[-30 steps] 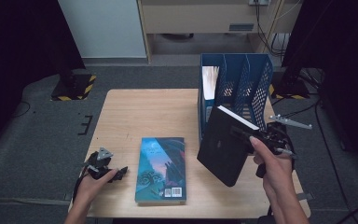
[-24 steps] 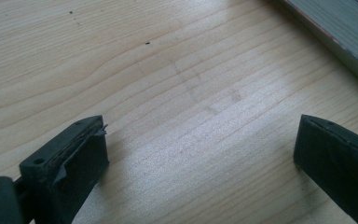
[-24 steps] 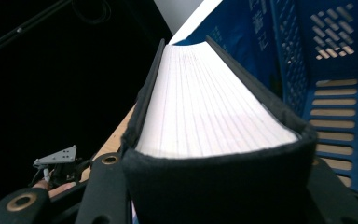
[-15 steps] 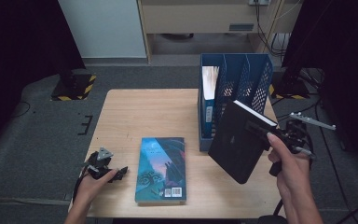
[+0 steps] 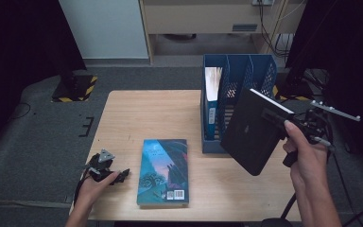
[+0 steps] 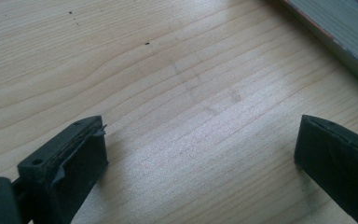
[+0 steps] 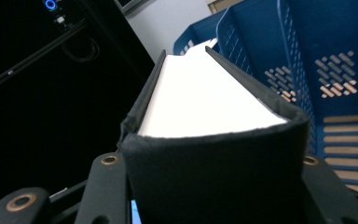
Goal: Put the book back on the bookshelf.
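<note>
Black hardcover book (image 5: 254, 133), thick with white pages, is stiff and looks fairly weighty; you've got it clamped across the spine end in your right gripper (image 5: 283, 124), a sound place to hold. It hangs tilted in the air, its far corner at about twelve o'clock from the jaws, just in front of the blue plastic slotted file rack (image 5: 238, 80). Expect it to sag if the grip loosens. Your left gripper (image 6: 200, 154) rests wide and empty on the pale wooden table (image 5: 137, 113), with the teal illustrated book (image 5: 164, 170) at three o'clock from it.

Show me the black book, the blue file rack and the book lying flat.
black book (image 5: 250, 132), high view, front cover
blue file rack (image 5: 264, 78), high view, mesh divider
flat book (image 5: 163, 170), high view, cover middle
</note>
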